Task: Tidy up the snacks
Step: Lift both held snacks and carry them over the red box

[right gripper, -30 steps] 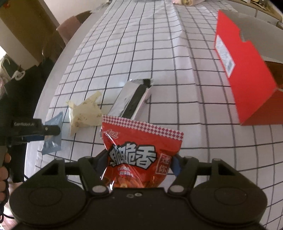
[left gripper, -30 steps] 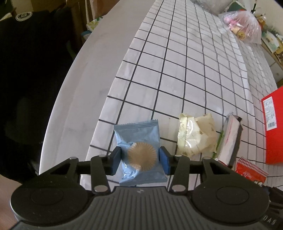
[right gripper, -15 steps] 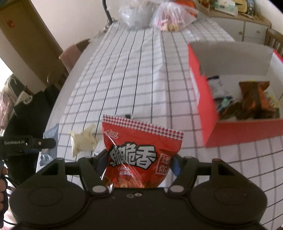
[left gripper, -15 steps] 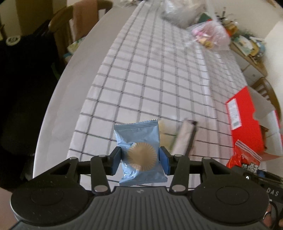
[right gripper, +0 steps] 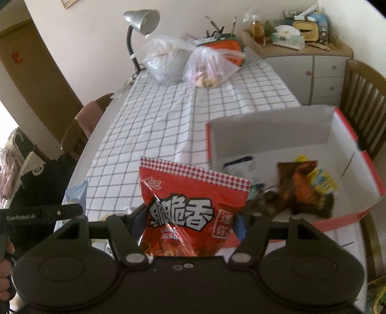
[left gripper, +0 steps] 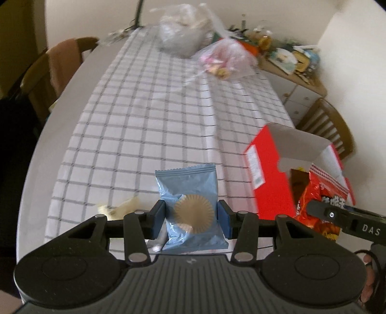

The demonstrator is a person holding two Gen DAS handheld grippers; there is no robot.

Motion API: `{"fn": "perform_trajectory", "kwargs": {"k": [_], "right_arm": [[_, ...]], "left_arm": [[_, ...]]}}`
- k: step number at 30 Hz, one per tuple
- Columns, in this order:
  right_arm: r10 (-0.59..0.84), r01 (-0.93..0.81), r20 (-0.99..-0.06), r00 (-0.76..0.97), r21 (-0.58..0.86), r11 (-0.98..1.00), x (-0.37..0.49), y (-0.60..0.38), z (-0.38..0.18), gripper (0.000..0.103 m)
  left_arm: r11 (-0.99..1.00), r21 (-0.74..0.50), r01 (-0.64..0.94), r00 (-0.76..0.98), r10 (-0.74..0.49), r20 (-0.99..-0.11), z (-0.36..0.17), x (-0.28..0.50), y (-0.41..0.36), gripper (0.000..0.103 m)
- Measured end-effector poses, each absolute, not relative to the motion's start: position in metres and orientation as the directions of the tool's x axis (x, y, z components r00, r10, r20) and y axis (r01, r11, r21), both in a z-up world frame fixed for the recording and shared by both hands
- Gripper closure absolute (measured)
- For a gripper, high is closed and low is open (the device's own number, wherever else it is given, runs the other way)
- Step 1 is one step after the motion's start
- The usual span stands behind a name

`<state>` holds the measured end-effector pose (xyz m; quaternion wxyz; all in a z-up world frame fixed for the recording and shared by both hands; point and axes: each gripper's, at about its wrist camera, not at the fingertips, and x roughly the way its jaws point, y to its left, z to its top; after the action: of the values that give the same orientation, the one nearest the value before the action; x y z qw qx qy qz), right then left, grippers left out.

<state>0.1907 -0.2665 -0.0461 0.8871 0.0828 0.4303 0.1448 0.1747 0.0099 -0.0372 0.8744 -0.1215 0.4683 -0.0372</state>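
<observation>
Left gripper (left gripper: 191, 215) is clamping a light blue snack packet (left gripper: 190, 205) between its blue pads (left gripper: 160, 215), jaws closed down to the packet's width. Packet is standing upright at centre of the left wrist frame, round tan print facing the camera, lifted off the checked tablecloth (left gripper: 144, 120).

Right gripper (right gripper: 189, 223) is gripping a red chip bag (right gripper: 190, 212), jaws pinched against both sides of its lower half. Bag is filling lower centre of the right wrist frame, white characters facing the camera. In the left wrist view the same bag (left gripper: 320, 200) is showing at right edge, hanging just in front of the red box (left gripper: 270, 183).

Red box (right gripper: 349, 212) is sitting open at right of the right wrist frame, white flap up at the back. Several snack packs (right gripper: 304, 190) are lying inside it, blurred; a dark orange one and a yellow-blue one are readable, the rest I cannot tell.

A pale crumpled wrapper (left gripper: 118, 207) is lying on the cloth at lower left of the left wrist frame, just beside the left finger.

Far end of the table, top of frame: two clear plastic bags (right gripper: 207, 65) and a grey desk lamp (right gripper: 141, 20). Wooden chair (right gripper: 361, 101) is standing at upper right behind the box.
</observation>
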Motion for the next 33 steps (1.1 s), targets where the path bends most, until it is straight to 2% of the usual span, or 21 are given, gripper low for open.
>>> {"fn": "perform_trajectory", "kwargs": {"k": [8, 18, 26, 33], "right_arm": [[0.304, -0.157, -0.722, 0.621, 0.266, 0.951, 0.207, -0.325, -0.036, 0.035], [0.258, -0.114, -0.728, 0.635, 0.243, 0.963, 0.236, -0.392, -0.045, 0.035], [0.236, -0.098, -0.753, 0.615, 0.224, 0.970, 0.272, -0.432, -0.063, 0.035], [0.261, -0.154, -0.788, 0.558, 0.211, 0.965, 0.299, -0.436, -0.085, 0.035]], "left_arm": [[0.973, -0.230, 0.036, 0.582, -0.207, -0.787, -0.019, 0.193, -0.062, 0.057], [0.975, -0.201, 0.092, 0.569, -0.217, -0.793, -0.022, 0.223, -0.145, 0.057], [0.979, -0.169, 0.112, 0.523, -0.203, -0.828, -0.045, 0.254, -0.198, 0.057], [0.985, -0.135, 0.103, 0.481, -0.168, -0.860, -0.069, 0.284, -0.227, 0.057]]}}
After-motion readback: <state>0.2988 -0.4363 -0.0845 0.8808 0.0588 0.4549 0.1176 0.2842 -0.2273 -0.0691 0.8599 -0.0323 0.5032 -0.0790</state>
